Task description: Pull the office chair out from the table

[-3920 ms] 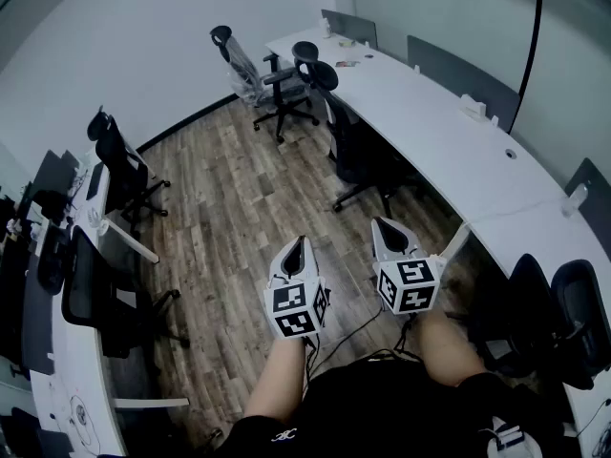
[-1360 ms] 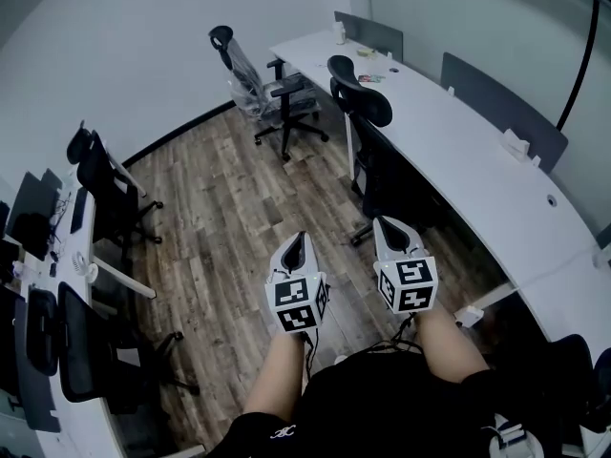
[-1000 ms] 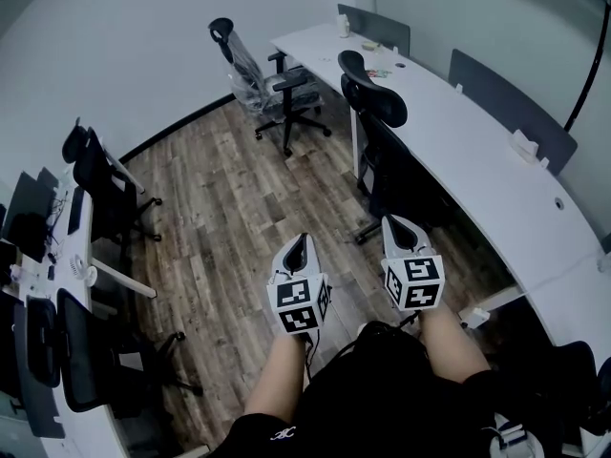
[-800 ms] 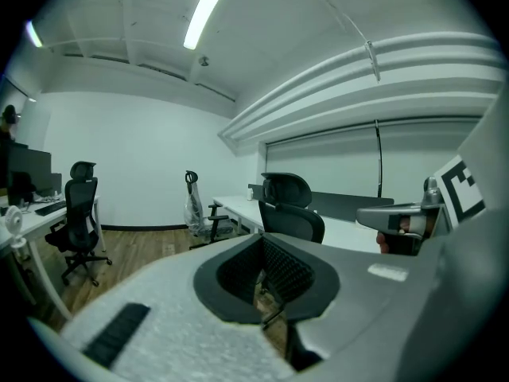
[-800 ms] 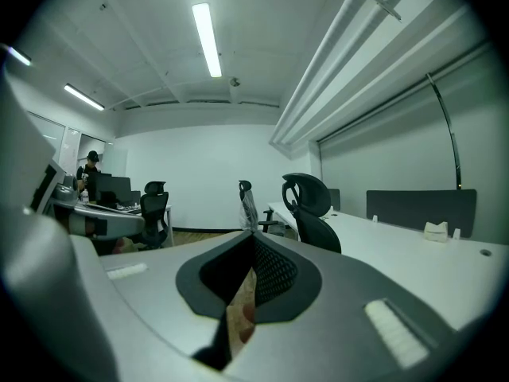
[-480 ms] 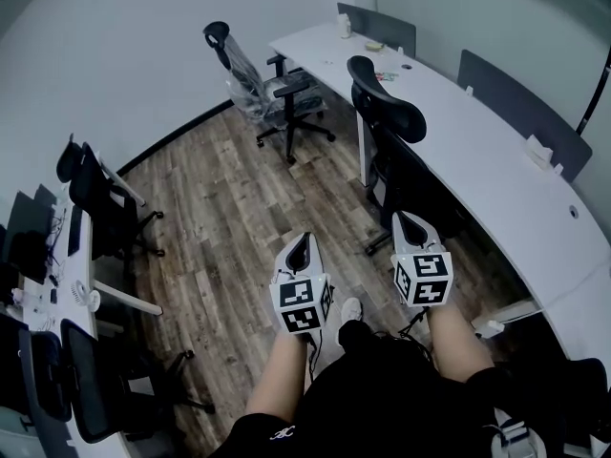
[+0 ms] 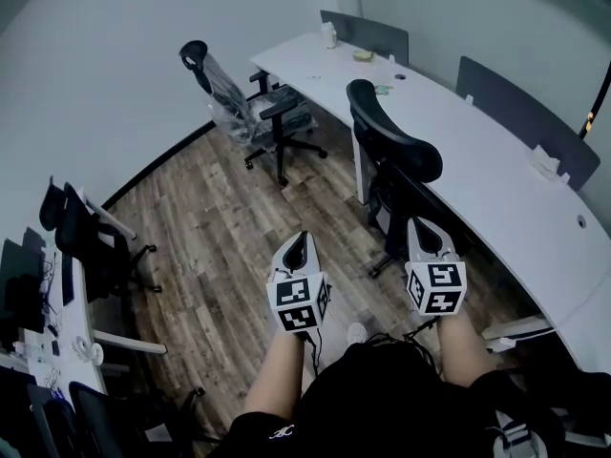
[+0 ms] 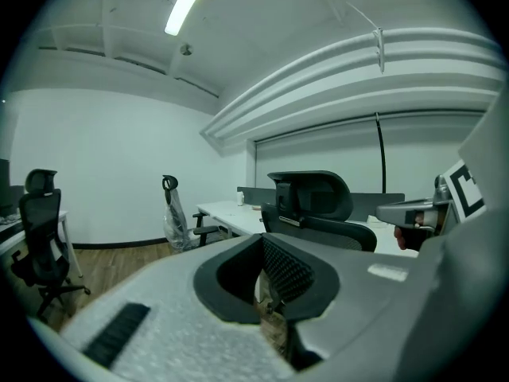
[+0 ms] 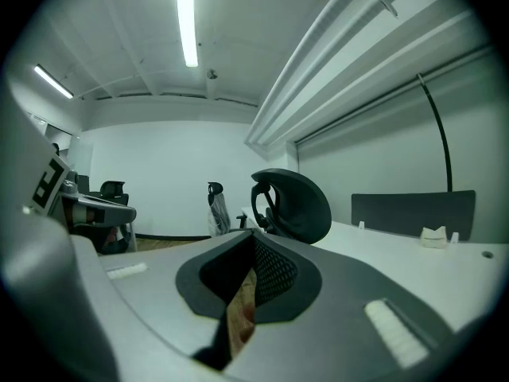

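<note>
Head view: the black high-backed office chair with a curved headrest (image 7: 393, 144) stands tucked against the long white curved surface (image 7: 477, 175), at about 1 o'clock from the picture's centre. The right claw (image 7: 417, 225) points at the chair's back from 6 o'clock, near it but not touching, with its jaws pressed together on nothing. The left claw (image 7: 302, 240), at 9 o'clock from the right, is likewise closed and empty over the wood-plank floor (image 7: 210, 237). A plastic-wrapped grey chair (image 7: 250, 113) stands at 11 o'clock.

No readable text, label, brand, number or sign in any view.
</note>
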Demonstrator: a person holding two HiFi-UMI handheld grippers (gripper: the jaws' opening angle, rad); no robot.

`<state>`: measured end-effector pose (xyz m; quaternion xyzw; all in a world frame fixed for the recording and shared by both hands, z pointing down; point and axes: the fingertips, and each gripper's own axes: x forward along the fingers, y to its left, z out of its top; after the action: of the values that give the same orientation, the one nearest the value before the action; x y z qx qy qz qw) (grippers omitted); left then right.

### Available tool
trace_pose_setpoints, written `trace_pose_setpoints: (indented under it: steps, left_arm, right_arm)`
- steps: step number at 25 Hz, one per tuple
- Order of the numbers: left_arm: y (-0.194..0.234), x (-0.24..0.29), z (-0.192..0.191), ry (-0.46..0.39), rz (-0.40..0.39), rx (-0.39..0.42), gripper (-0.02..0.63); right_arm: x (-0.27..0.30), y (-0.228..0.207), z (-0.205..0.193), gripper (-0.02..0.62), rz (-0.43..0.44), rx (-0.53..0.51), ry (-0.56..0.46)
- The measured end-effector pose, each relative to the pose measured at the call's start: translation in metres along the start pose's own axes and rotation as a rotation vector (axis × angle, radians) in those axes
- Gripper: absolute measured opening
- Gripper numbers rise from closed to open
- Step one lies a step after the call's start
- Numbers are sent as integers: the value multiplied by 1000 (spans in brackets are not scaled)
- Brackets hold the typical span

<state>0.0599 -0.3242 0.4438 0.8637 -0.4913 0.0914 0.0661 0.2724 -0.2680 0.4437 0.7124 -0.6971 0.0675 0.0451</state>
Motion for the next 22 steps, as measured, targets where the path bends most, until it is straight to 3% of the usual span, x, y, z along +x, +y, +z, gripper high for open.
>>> trace_pose_setpoints:
  steps: [10, 22]
  left_arm:
    - [28, 141, 42, -13, -151, 25, 5]
    - [44, 260, 65, 18, -363, 107, 5]
  right_arm:
    - [84, -50, 25, 9, -179, 5, -3]
    - [130, -75, 25, 9, -400, 50, 57]
